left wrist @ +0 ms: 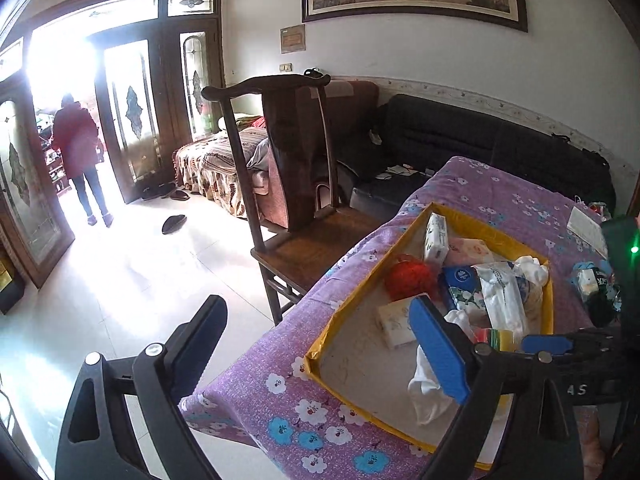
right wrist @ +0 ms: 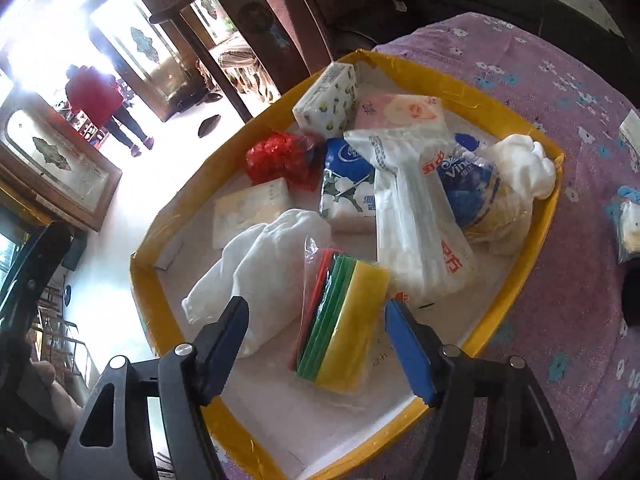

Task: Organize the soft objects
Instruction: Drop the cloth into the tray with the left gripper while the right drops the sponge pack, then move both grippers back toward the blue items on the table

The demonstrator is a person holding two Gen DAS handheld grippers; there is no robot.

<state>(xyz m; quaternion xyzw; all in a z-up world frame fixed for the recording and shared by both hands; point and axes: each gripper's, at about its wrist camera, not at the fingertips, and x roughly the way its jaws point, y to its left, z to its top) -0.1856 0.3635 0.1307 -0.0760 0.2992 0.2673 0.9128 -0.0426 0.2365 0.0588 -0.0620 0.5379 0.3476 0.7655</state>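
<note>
A glossy plastic-wrapped sponge pack [right wrist: 344, 320] lies beside soft white cloth [right wrist: 256, 272] in a tape-edged cardboard tray [right wrist: 516, 280] on matt floral fabric [right wrist: 560, 92].

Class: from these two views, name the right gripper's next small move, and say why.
Probably lift the right gripper clear: its jaws stand open astride the sponge pack, which already lies in the box, pads apparently off it.

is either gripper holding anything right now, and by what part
Nothing is held. The right gripper stands open around the bagged sponge pack, fingers apart from it; the left gripper is open.
</note>
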